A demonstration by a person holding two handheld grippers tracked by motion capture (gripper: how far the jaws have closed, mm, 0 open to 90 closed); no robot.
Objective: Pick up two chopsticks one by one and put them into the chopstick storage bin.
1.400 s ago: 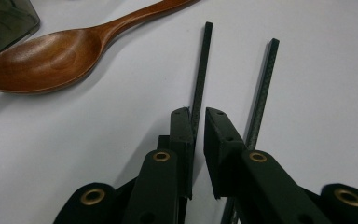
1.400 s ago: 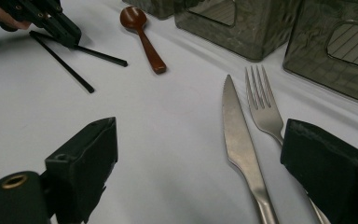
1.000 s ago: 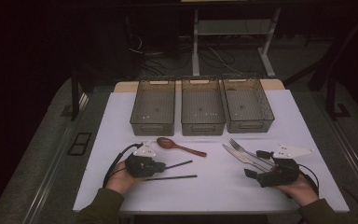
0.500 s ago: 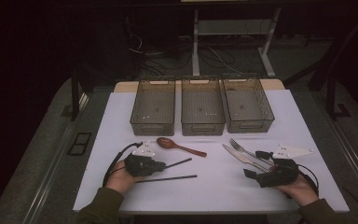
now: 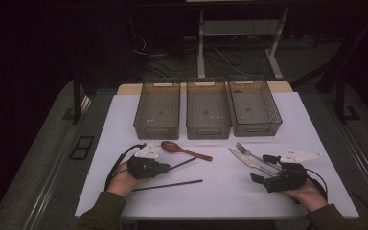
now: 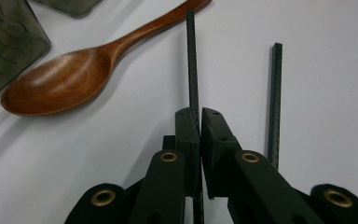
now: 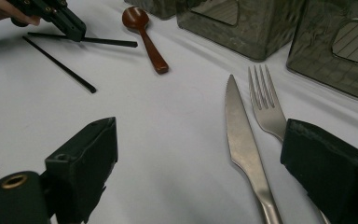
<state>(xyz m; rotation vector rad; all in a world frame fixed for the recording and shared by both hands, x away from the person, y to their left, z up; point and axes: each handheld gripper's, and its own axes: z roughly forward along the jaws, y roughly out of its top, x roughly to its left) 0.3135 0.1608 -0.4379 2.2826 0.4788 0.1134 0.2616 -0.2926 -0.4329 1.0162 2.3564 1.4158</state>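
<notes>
So your left gripper (image 6: 199, 116) had its jaws pinched tight on one black chopstick (image 6: 191, 56), down on the white table (image 5: 220, 187) just beside the wooden spoon (image 6: 63, 79). The other chopstick (image 5: 168, 185) lay flat nearby, not touching it. Your right gripper (image 7: 198, 163) sat with its jaws wide apart, holding nothing, with the knife (image 7: 242, 135) and fork (image 7: 266, 109) lying between them. The three smoky plastic bins (image 5: 207, 108) stood side by side at the back, and all three looked empty to me.
</notes>
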